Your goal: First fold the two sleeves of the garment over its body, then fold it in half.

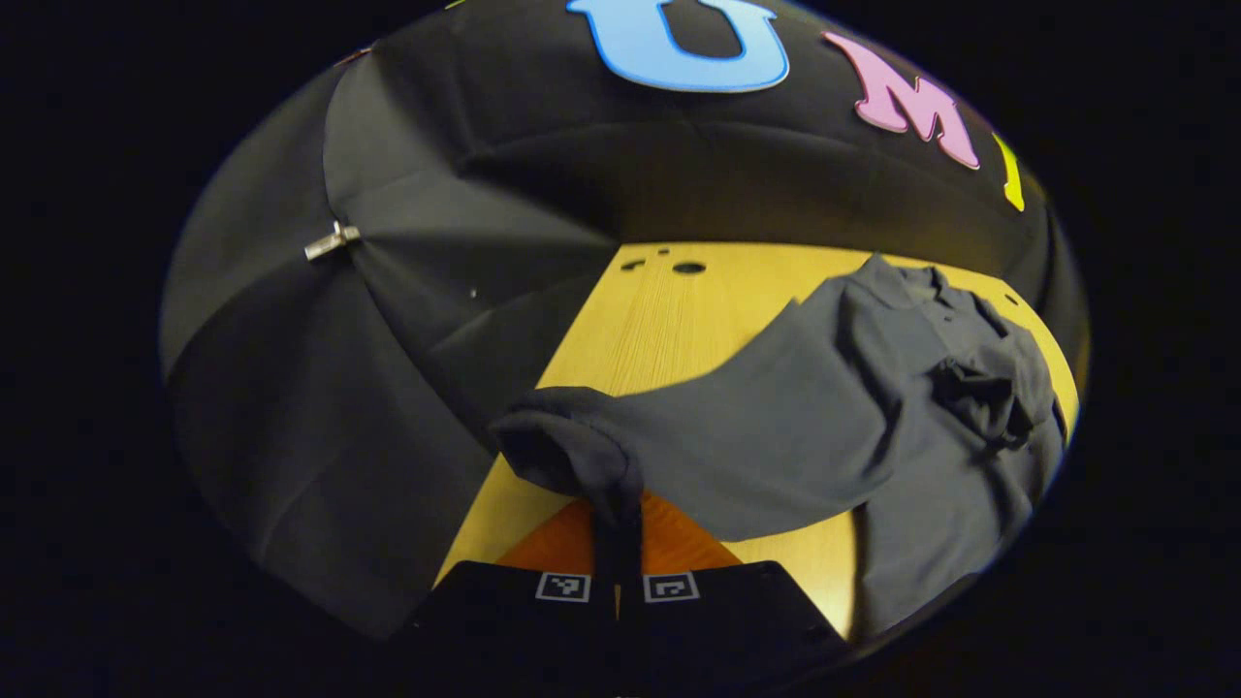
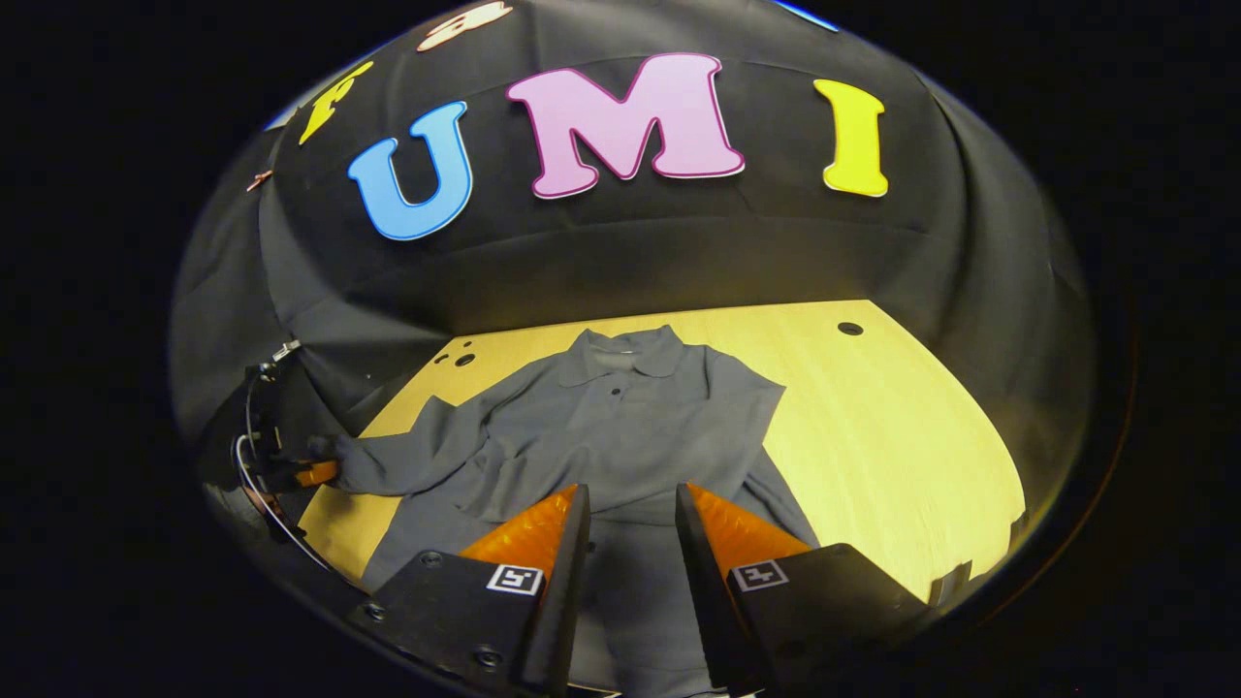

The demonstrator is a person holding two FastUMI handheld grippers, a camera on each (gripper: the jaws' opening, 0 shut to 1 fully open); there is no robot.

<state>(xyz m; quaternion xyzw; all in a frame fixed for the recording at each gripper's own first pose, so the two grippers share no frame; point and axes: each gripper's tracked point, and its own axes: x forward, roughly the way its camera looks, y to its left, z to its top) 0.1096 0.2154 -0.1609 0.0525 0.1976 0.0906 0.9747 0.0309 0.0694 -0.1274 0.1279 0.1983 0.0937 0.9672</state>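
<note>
One sleeve point(image 2: 771, 490) already lies folded over the body of the grey garment point(image 2: 620, 427), which is spread on the wooden table point(image 2: 902, 436) with its collar toward the booth wall. Your left gripper point(image 1: 618, 543) is clamped on the cuff of the other sleeve point(image 1: 582, 456), lifted off the table and stretched out to the garment's side. Your right gripper point(image 2: 632, 504) hangs with fingers apart above the garment's lower body, so that sleeve fold and the halving are left.

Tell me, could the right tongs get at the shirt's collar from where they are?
Probably yes: the right tongs stand open above the shirt, and only flat cloth lies between them and the collar.
</note>
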